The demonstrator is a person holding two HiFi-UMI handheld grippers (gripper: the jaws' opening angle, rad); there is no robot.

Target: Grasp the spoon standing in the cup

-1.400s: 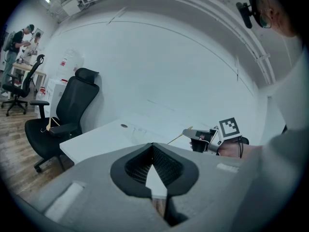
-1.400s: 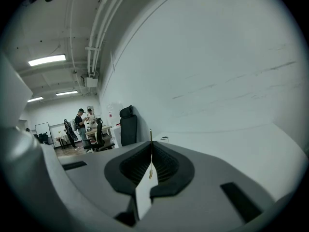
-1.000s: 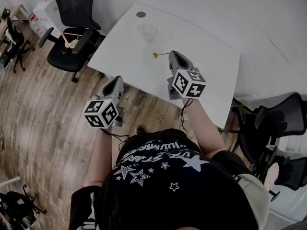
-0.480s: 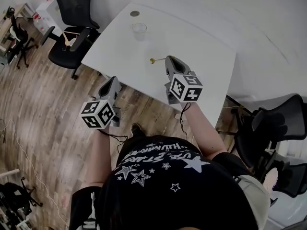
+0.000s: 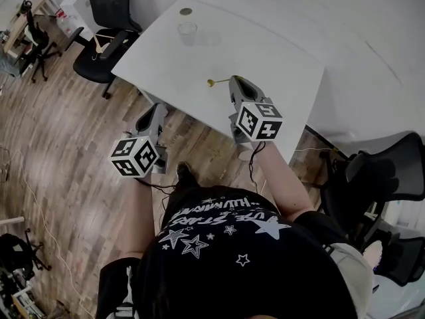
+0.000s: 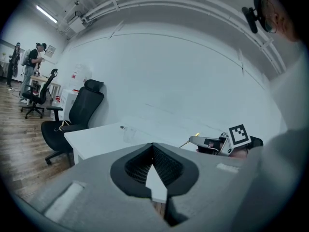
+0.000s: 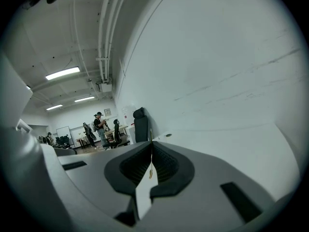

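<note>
A clear, empty cup point(image 5: 187, 30) stands near the far end of the white table point(image 5: 279, 58). My right gripper point(image 5: 234, 80) hovers over the table's middle, shut on a thin golden spoon point(image 5: 212, 82) whose bowl sticks out to the left. In the right gripper view the spoon point(image 7: 150, 154) runs upright between the closed pads. My left gripper point(image 5: 159, 107) hangs off the table's near edge over the floor, shut and empty. In the left gripper view its jaws point(image 6: 152, 147) meet, with the cup point(image 6: 129, 134) and the right gripper point(image 6: 193, 139) ahead.
A small round disc point(image 5: 186, 10) lies at the table's far corner beyond the cup. A black office chair point(image 5: 106, 25) stands at the table's left, and more chairs point(image 5: 378, 171) at the right. Wooden floor point(image 5: 60, 151) lies below. People stand far off point(image 7: 99, 124).
The right gripper, still holding the spoon, has drawn back from the cup toward the person. The left gripper has dropped back a little too. The view has shifted.
</note>
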